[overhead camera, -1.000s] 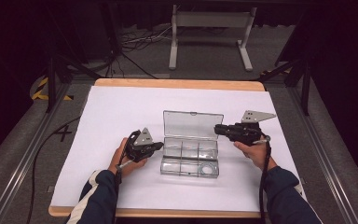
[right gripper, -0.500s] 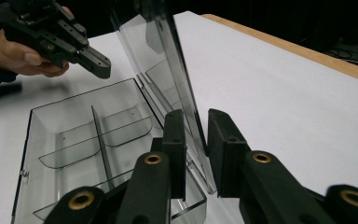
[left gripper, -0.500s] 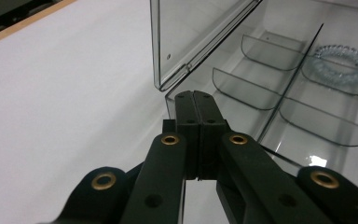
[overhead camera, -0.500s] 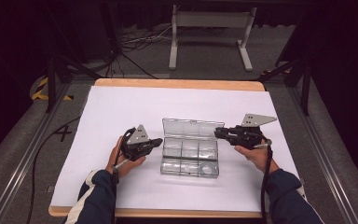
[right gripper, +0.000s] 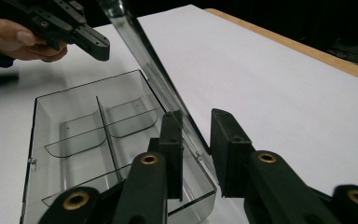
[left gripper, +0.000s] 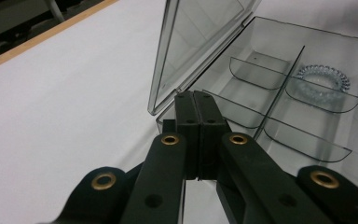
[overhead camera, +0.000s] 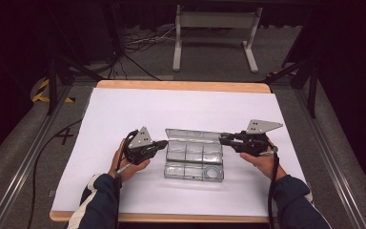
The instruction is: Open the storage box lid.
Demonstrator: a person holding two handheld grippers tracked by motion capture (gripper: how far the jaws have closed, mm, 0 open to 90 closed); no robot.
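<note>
A clear plastic compartment box [overhead camera: 193,164] lies in the middle of the white sheet, its hinged lid [overhead camera: 193,135] tilted over it. My left gripper [overhead camera: 162,143] is shut with nothing in it. Its tips [left gripper: 196,100] rest at the box's left wall just below the raised lid [left gripper: 200,42]. My right gripper [overhead camera: 221,138] is open at the box's right end, and its jaws [right gripper: 198,140] straddle the lid's edge [right gripper: 168,93] without pinching it. A clear ring-shaped piece [left gripper: 323,77] lies in one compartment. The left gripper [right gripper: 88,39] also hangs above the box's far end.
White paper [overhead camera: 124,109] covers a wooden table whose edge [overhead camera: 181,86] shows at the back. A metal stand [overhead camera: 214,19] and cables [overhead camera: 138,43] sit on the floor beyond. Dividers [right gripper: 107,135] split the box into several compartments.
The lid has tipped lower over the box. My right gripper followed it down and slightly inward. My left gripper stayed at the box's left end.
</note>
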